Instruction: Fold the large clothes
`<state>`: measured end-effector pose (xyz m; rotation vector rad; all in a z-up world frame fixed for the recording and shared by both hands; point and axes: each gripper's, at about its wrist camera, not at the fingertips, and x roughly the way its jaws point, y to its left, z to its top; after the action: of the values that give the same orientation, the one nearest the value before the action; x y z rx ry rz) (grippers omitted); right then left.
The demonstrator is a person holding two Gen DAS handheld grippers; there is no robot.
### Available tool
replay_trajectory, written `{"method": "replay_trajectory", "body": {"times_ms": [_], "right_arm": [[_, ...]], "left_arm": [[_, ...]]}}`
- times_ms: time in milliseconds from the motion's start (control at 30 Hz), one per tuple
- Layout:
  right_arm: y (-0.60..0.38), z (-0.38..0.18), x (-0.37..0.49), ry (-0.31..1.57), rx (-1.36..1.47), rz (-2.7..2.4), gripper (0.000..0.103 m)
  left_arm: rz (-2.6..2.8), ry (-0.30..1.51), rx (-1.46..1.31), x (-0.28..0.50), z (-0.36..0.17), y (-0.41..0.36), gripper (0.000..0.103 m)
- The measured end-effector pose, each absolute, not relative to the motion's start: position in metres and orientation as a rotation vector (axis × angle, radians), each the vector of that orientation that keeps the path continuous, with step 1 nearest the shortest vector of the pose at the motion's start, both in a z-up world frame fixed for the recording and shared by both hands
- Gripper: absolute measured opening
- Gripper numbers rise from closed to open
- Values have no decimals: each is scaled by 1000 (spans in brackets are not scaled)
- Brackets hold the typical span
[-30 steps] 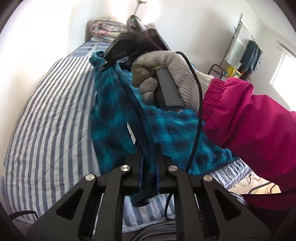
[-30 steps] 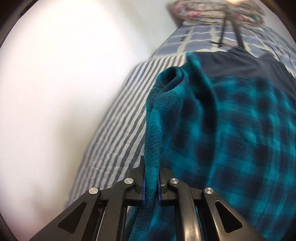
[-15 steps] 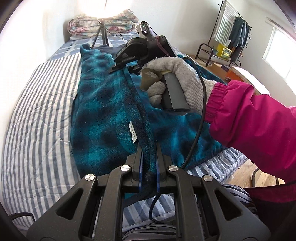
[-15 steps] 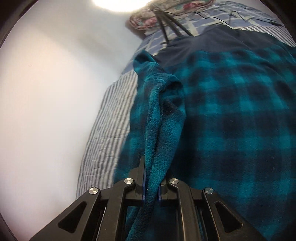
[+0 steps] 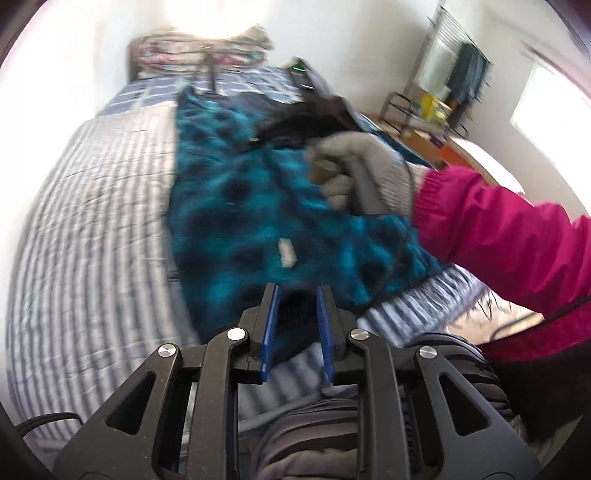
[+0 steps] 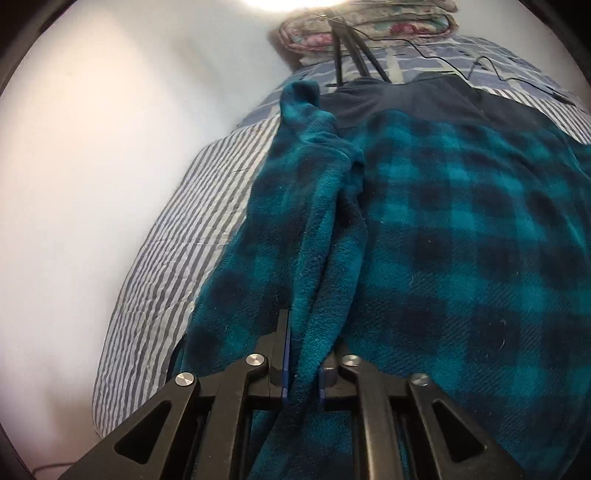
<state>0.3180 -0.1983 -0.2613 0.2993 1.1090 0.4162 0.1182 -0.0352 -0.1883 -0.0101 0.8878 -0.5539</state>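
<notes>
The teal and dark checked fleece robe [image 6: 461, 229] lies spread out on the bed [image 6: 177, 236], which has a blue and white striped sheet. One long edge of the robe is folded over, so a soft ridge runs down the left part of it. A small white tag [image 5: 287, 252] shows on the fleece. A plain dark blue part of the robe lies at the far end.

The left tongs [image 5: 295, 295] are at the near end of the robe. Their jaws have just been opening, and now they stand apart with blue pads showing. The dark hem sits between them, but the pads do not press on it. This view is blurry.

The right tongs [image 6: 303, 332] are farther up the robe. Their jaws have just been opening too. The folded ridge of fleece runs between them. I cannot tell if the pads squeeze it.

A gloved hand [image 5: 354, 166] in a pink sleeve [image 5: 509, 236] holds the right tongs' handle. A flowery quilt [image 6: 365, 27] is piled at the far end of the bed, with a black tripod [image 6: 351, 48] in front. A white wall [image 6: 92, 166] is on the left. A clothes rack [image 5: 461, 70] stands far right.
</notes>
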Motion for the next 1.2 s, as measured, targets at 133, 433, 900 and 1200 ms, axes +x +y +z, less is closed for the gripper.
{"method": "replay_trajectory", "body": {"times_ms": [133,433,900,1200], "right_arm": [[-210,-261,332,1124,314,400,36],[-209,-261,359,1137,285,343,38],[-185,-275,434,1151,188,340,17],[-170,-269,428,1109,0,206,29]], "left_arm": [[-576,876,-144,129,-187,-12,20],[-497,900,-60,149,-208,-26,20],[-535,928,-60,174,-243,-31,20],[-555,950,-87,175,-263,-32,20]]}}
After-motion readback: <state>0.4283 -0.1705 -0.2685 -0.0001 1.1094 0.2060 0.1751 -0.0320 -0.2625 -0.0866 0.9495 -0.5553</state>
